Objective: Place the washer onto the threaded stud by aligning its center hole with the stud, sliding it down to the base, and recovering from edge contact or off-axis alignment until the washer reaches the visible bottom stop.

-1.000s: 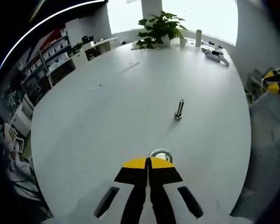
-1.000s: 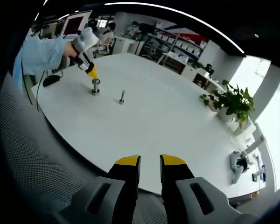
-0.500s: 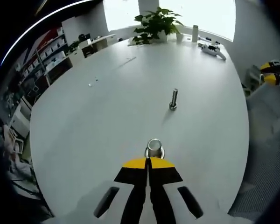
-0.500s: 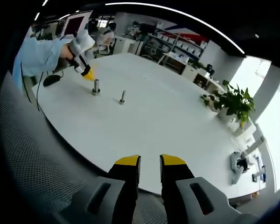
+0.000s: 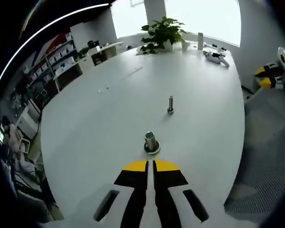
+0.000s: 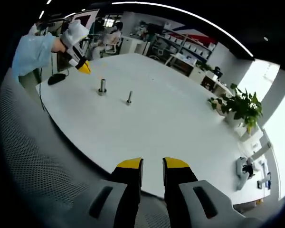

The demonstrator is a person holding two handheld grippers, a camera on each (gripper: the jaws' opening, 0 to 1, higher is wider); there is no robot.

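A: Where is the washer (image 5: 152, 149) at this moment?

B: It lies flat around the foot of the threaded stud (image 5: 150, 140), on the white table (image 5: 109, 123), not far from the table's near edge in the left gripper view. I judge it is at the bottom stop, so the placing looks done.

A: And the left gripper (image 5: 150, 164)?

B: Its yellow tips are pressed together with nothing between them. It hangs just short of the stud, not touching it. I think it is held so because the washer needs no more guiding.

A: The right gripper (image 6: 152, 164)?

B: Its jaws stand apart with a narrow gap and hold nothing. It is over the table's edge, well apart from the stud, probably kept out of the way. From there the left gripper shows at the far corner, in a person's hand (image 6: 71, 35).

A: What is the second upright piece?

B: A slimmer bolt (image 5: 170, 105), further toward the table's middle; it seems to be a spare. A plant (image 5: 160, 33) stands at the far edge.

A: Any writing to read?

B: None that I can read; the shelves are too small and blurred.
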